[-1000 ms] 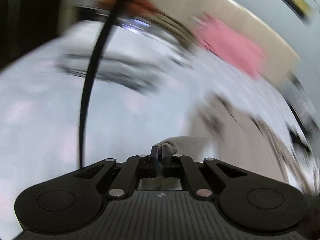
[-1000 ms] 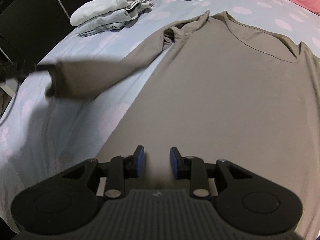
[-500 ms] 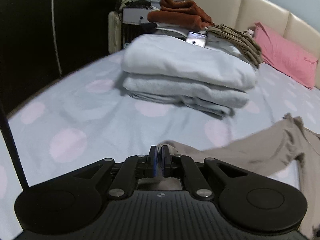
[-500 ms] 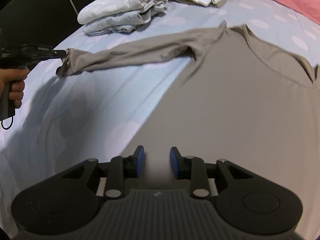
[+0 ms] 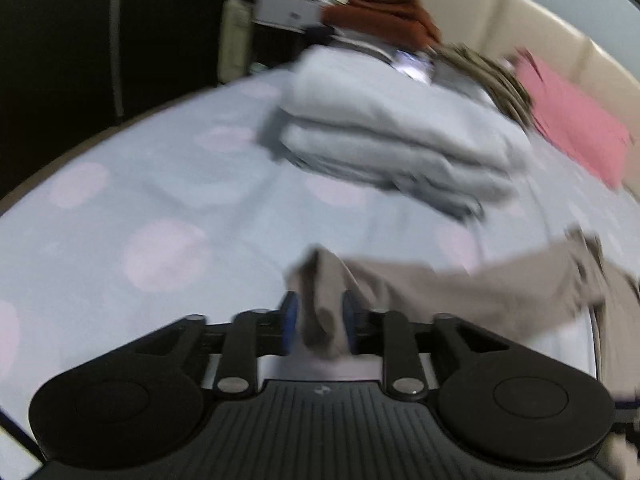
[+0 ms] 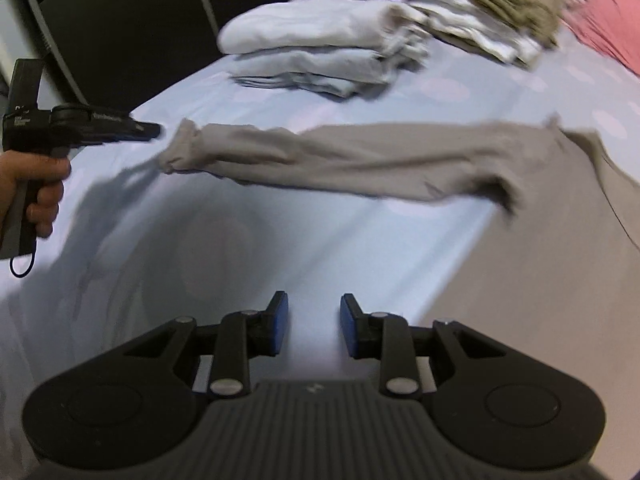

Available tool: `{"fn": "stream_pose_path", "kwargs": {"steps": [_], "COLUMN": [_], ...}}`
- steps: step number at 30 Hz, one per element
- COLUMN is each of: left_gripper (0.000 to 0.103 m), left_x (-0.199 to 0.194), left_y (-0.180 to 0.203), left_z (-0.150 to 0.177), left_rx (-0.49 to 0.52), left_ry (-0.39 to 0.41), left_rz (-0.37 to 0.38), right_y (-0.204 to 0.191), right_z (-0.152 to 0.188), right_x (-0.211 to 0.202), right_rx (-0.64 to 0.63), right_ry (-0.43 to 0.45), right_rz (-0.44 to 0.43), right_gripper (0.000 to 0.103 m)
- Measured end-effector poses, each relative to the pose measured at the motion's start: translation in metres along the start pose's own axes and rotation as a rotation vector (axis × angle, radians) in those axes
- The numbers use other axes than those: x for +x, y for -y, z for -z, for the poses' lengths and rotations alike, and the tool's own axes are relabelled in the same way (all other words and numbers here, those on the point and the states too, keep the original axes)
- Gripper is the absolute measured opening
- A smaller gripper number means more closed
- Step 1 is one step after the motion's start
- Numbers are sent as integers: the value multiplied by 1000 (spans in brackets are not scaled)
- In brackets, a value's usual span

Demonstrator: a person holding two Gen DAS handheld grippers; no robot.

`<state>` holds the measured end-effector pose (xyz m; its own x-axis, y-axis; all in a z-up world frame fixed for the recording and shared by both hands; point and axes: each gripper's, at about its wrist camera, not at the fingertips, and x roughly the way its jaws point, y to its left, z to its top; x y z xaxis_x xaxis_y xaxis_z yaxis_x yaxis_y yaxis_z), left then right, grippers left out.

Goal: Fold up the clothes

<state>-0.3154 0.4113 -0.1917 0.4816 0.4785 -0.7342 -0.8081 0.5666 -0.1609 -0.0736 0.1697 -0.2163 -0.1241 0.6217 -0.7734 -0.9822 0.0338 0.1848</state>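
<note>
A taupe long-sleeved shirt [image 6: 560,280] lies flat on the dotted pale-blue bedsheet [image 6: 320,240]. Its sleeve [image 6: 320,156] stretches out to the left. In the left wrist view the sleeve cuff [image 5: 320,280] lies loosely between the blue pads of my left gripper [image 5: 318,312], whose jaws are opening and do not press on it. The right wrist view shows the left gripper [image 6: 148,131], held by a hand [image 6: 36,184], just left of the cuff. My right gripper [image 6: 313,320] hangs open over bare sheet beside the shirt's body, with nothing between its fingers.
A stack of folded white and grey clothes [image 5: 392,140] sits beyond the sleeve, with striped and rust-brown garments [image 5: 384,20] behind it. A pink pillow [image 5: 572,120] leans against the beige headboard [image 5: 500,20]. The bed's edge and a dark wardrobe [image 5: 80,40] lie to the left.
The left gripper's jaws, shut on the cuff before, have parted. The sleeve has been pulled out straight to the left and lies on the sheet. The right gripper moved left, off the shirt's body.
</note>
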Motion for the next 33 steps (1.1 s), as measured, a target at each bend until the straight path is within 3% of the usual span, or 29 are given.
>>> {"fn": "stream_pose_path", "kwargs": {"steps": [5, 7, 8, 11, 13, 15, 18, 23, 27, 29, 33], "left_gripper": [26, 1, 0, 0, 0, 0, 0, 0, 0, 0, 0], "left_x": [10, 12, 10, -4, -10, -8, 0, 0, -26, -46, -59], "left_y": [7, 5, 3, -13, -31, -43, -41, -25, -41, -49, -45], "left_z": [9, 8, 6, 0, -4, -8, -12, 3, 8, 2, -19], "left_rx": [74, 80, 71, -45, -164, -218, -173, -133, -242, -296, -223], "left_ry": [-54, -56, -49, 37, 81, 88, 41, -54, -40, 8, 56], "left_rz": [23, 53, 73, 88, 54, 22, -22, -1, -11, -1, -24], "right_y": [-16, -18, -18, -15, -10, -6, -2, -9, -21, -21, -24], "right_z": [-11, -12, -11, -6, -3, -2, -6, -19, -25, -28, -33], "right_x": [12, 15, 17, 19, 17, 17, 22, 33, 46, 49, 54], "right_rx": [-36, -38, -38, -37, -31, -23, -21, -97, -251, -277, -296], "right_ry": [17, 17, 13, -6, -13, -16, -8, 40, 73, 84, 109], "right_rz": [-46, -59, -62, -53, -47, -42, -33, 12, 152, 155, 143], "right_gripper": [32, 32, 32, 32, 32, 32, 32, 32, 32, 32, 32]}}
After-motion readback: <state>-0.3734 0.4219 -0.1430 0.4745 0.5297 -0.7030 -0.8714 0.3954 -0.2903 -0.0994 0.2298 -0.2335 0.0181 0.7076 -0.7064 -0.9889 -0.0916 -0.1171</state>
